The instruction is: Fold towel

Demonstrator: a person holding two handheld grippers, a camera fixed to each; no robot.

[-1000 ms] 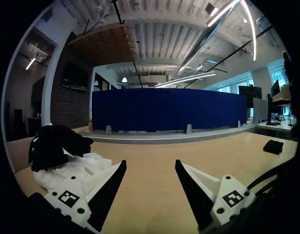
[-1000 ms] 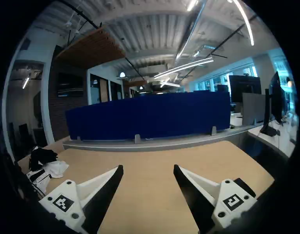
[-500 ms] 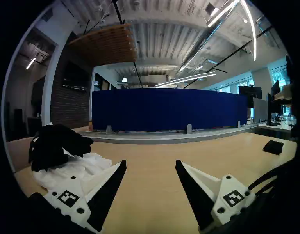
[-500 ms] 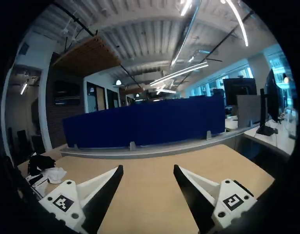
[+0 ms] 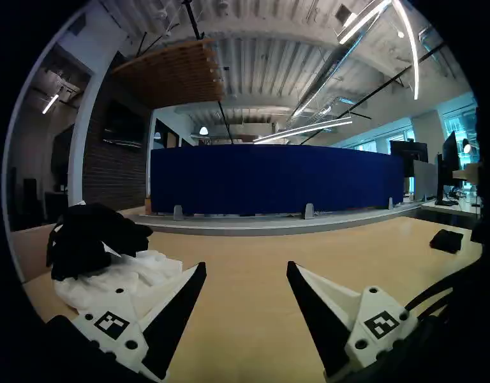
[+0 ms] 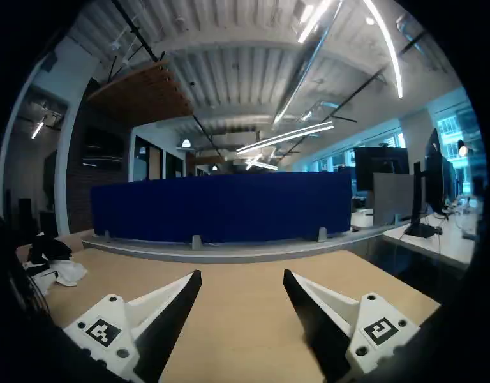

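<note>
White towel (image 5: 127,276) crumpled under black cloth (image 5: 92,239); left gripper (image 5: 245,263), right gripper (image 6: 241,272) wide, empty.

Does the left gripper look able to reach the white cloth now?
Probably yes: the left gripper is open, the white cloth lies close beside it with nothing between; black cloth sits on it.

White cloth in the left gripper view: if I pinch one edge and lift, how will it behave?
The white cloth lies crumpled in soft folds, so it will probably hang limp rather than hold its shape. The black cloth sits heaped on it, so lifting may drag that pile along.
</note>
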